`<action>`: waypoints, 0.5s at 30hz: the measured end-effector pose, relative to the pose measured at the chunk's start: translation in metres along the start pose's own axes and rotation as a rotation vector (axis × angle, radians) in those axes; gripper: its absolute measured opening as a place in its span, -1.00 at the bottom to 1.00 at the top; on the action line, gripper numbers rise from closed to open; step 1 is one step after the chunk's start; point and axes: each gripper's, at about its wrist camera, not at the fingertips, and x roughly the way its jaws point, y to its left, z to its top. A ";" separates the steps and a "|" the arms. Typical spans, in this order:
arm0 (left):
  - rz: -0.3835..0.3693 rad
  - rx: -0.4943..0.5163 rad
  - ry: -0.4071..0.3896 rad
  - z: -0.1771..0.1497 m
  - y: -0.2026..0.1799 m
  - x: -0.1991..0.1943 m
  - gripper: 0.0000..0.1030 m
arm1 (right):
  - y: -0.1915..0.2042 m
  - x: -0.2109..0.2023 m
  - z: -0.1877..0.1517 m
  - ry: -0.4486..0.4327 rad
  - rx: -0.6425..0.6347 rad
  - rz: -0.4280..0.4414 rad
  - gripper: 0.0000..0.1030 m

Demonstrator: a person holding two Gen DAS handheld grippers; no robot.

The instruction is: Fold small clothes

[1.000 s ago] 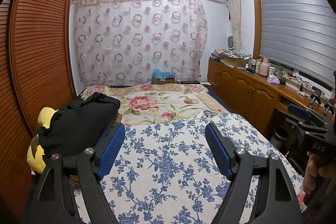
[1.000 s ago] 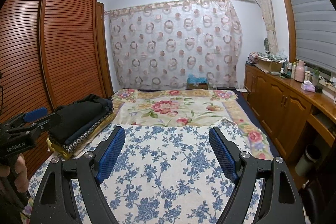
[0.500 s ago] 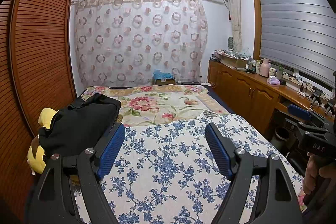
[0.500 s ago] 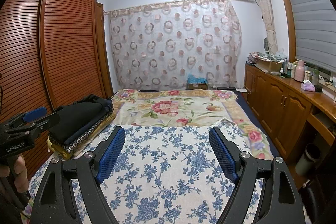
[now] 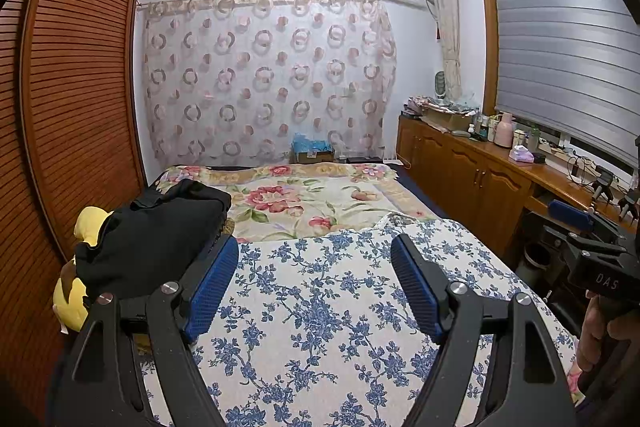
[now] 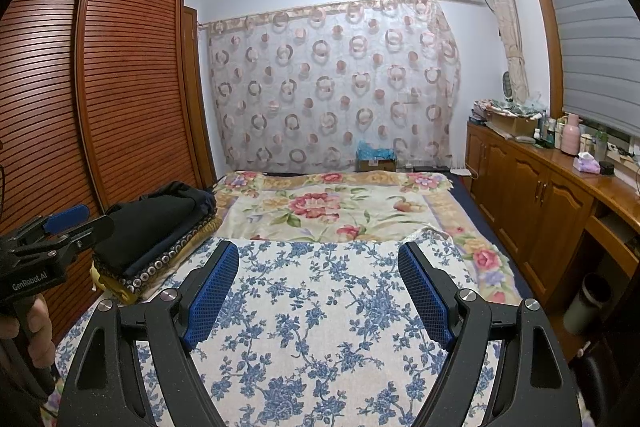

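Clothes (image 6: 160,227) sit stacked dark at the bed's left edge, beyond your left gripper (image 5: 312,283) and right gripper (image 6: 318,287), both spread and empty over the blue sheet (image 6: 320,327). Stack could be waiting or finished; no fold is underway.

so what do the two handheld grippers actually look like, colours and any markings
Both are matte black with two angled fingers, blue ribbed pads and silver screws at the joints. From the right view the left gripper reads "GenRobot.AI" in white; from the left view the right gripper shows "DAS". Each sits on a black handle; no sleeves or cables show.
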 end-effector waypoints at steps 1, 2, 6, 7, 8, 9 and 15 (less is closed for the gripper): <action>0.000 0.000 0.000 0.000 0.000 0.000 0.54 | 0.000 0.000 -0.001 0.001 -0.001 0.000 0.62; 0.000 0.000 0.001 0.000 0.000 0.000 0.54 | 0.000 0.000 -0.001 0.001 -0.002 0.000 0.62; 0.000 0.000 0.000 -0.001 0.000 0.000 0.54 | 0.000 0.000 0.000 0.000 0.001 0.000 0.62; 0.000 0.000 0.000 -0.001 0.000 0.000 0.54 | 0.000 0.000 0.000 0.000 0.000 0.000 0.62; 0.000 0.000 -0.001 -0.001 0.000 0.000 0.54 | -0.001 0.000 -0.001 0.000 0.000 -0.001 0.62; 0.001 0.000 -0.001 -0.001 0.000 0.001 0.54 | -0.001 0.000 0.000 -0.001 0.000 -0.001 0.62; 0.000 0.001 -0.001 -0.002 0.001 0.001 0.54 | -0.002 0.000 0.000 -0.002 -0.001 0.000 0.62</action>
